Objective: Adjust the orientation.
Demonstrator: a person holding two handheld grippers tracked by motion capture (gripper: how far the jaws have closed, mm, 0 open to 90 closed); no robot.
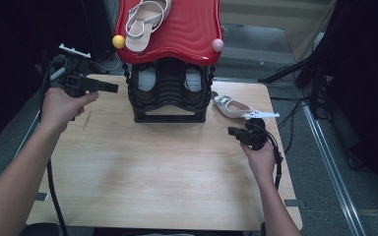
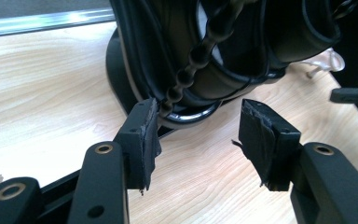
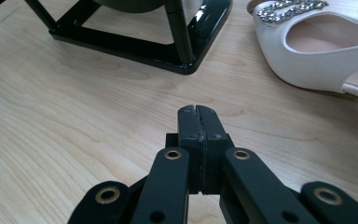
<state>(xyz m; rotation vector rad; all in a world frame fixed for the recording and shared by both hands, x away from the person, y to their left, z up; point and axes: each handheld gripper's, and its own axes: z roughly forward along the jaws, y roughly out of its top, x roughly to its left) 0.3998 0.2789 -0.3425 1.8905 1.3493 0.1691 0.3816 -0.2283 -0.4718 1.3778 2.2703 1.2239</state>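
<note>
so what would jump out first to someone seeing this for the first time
The bright red wavy top of the black shoe rack at the table's far edge, with a white sandal lying on it. Next, the white shoe on the wooden table just right of the rack, near the shut right gripper. The left gripper stands open beside the rack's left side.

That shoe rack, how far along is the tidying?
One white sandal already lies on the rack's red top shelf. Nothing is held: the right gripper is shut and empty, the left gripper is open near the rack's black base. The other white shoe lies on the table, probably next.
</note>
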